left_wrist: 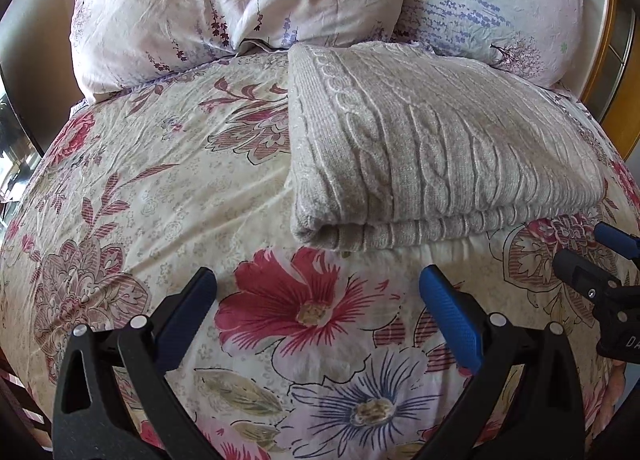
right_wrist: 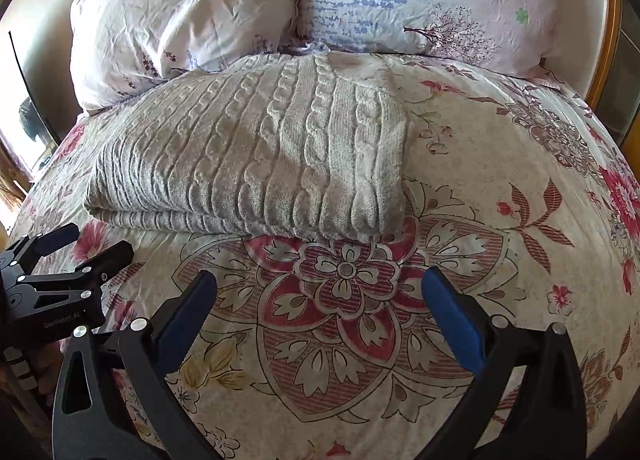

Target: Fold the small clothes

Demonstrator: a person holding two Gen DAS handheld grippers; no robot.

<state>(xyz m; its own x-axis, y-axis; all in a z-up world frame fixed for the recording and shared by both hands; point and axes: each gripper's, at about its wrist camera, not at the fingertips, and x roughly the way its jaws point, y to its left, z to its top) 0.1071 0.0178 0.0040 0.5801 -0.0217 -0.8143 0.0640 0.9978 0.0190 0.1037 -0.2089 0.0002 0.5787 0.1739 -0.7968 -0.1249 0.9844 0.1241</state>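
A grey cable-knit sweater (left_wrist: 432, 148) lies folded into a thick rectangle on the flowered bedspread (left_wrist: 160, 188); the right wrist view shows the same sweater (right_wrist: 256, 152) left of centre. My left gripper (left_wrist: 318, 280) hovers open over the bedspread just in front of the sweater's folded edge, nothing between its blue pads. My right gripper (right_wrist: 320, 280) is also open and empty, a little short of the sweater's near right corner. Each gripper shows in the other's view: the right gripper (left_wrist: 592, 252) at the far right edge, the left gripper (right_wrist: 80, 244) at the far left.
Two flower-printed pillows (left_wrist: 240, 0) (left_wrist: 492, 8) lean at the head of the bed behind the sweater. A wooden headboard edge (right_wrist: 608, 60) runs along the right. Bare bedspread stretches left of the sweater in the left wrist view and right of it in the right wrist view.
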